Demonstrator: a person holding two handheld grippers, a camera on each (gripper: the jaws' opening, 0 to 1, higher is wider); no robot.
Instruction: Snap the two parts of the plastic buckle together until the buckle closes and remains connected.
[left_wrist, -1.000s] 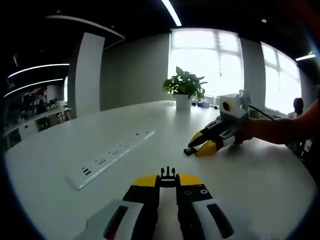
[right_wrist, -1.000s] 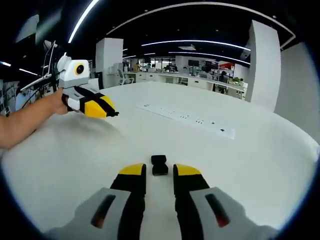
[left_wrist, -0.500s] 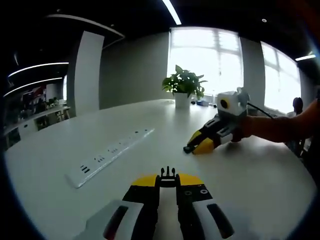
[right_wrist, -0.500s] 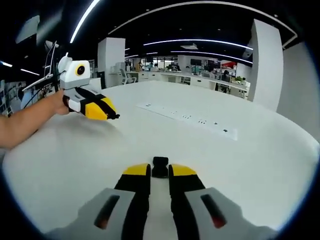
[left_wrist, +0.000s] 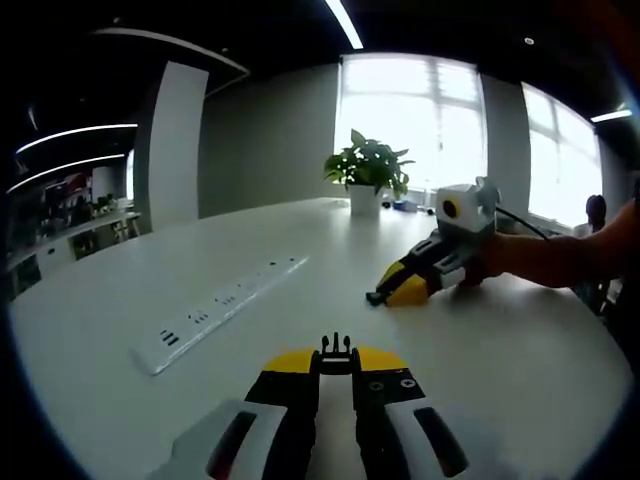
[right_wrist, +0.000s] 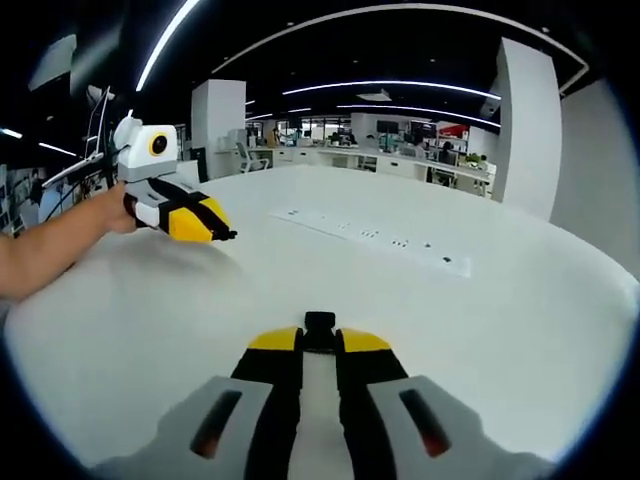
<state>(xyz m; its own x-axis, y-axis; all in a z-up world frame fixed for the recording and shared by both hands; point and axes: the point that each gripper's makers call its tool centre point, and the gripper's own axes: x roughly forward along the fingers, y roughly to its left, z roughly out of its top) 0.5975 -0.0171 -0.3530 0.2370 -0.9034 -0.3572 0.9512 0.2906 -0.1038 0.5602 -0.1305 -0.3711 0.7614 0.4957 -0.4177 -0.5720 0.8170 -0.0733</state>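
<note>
Black plastic, light and stiff by the look: the pronged buckle half (left_wrist: 336, 351) sits pinched at the left gripper (left_wrist: 336, 362) tips, and the socket half (right_wrist: 319, 325) is clamped in the right gripper (right_wrist: 320, 342). Both grips fall on the rear bodies, leaving the mating ends free. The white table (left_wrist: 520, 350) offers wide room, with the power strip (left_wrist: 222, 312) well aside.

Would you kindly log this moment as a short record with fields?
left gripper: shut on pronged buckle part
right gripper: shut on socket buckle part
buckle: halves apart, not yet joined
surface: white table
on table: white power strip
background: potted plant by the window
</note>
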